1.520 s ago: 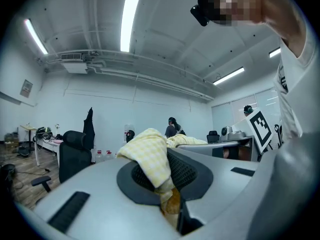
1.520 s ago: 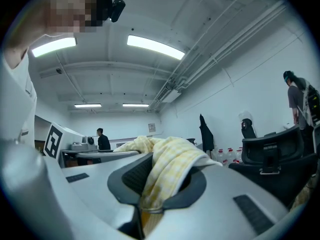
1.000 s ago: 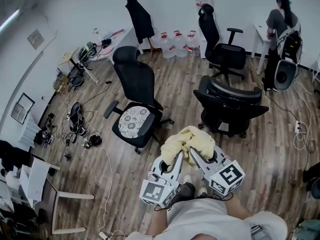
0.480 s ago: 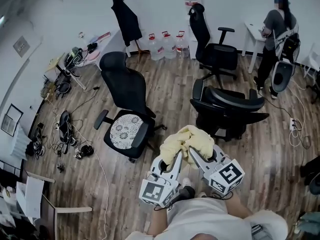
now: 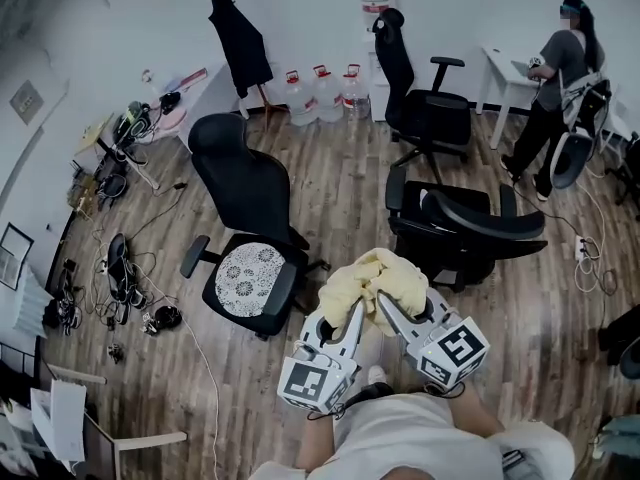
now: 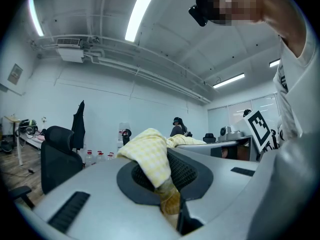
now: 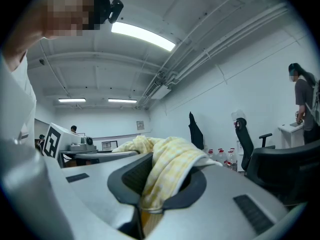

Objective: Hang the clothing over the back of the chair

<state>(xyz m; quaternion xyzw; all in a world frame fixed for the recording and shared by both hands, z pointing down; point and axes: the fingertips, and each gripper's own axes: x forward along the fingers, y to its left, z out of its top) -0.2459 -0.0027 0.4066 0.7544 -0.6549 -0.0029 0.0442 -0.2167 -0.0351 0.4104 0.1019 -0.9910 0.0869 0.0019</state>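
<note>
Lace-cushioned chair (image 5: pixel 243 180) nearer, further left | left gripper (image 5: pixel 354 311) pinching yellow clothing (image 5: pixel 374 273) | right gripper (image 5: pixel 384 304) pinching it too

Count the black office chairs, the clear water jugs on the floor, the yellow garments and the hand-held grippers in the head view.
Black office chairs: 3
Clear red-capped water jugs on the floor: 3
Yellow checked garment: 1
Hand-held grippers: 2, the left gripper and the right gripper, each shut on the garment
Total: 9
</note>
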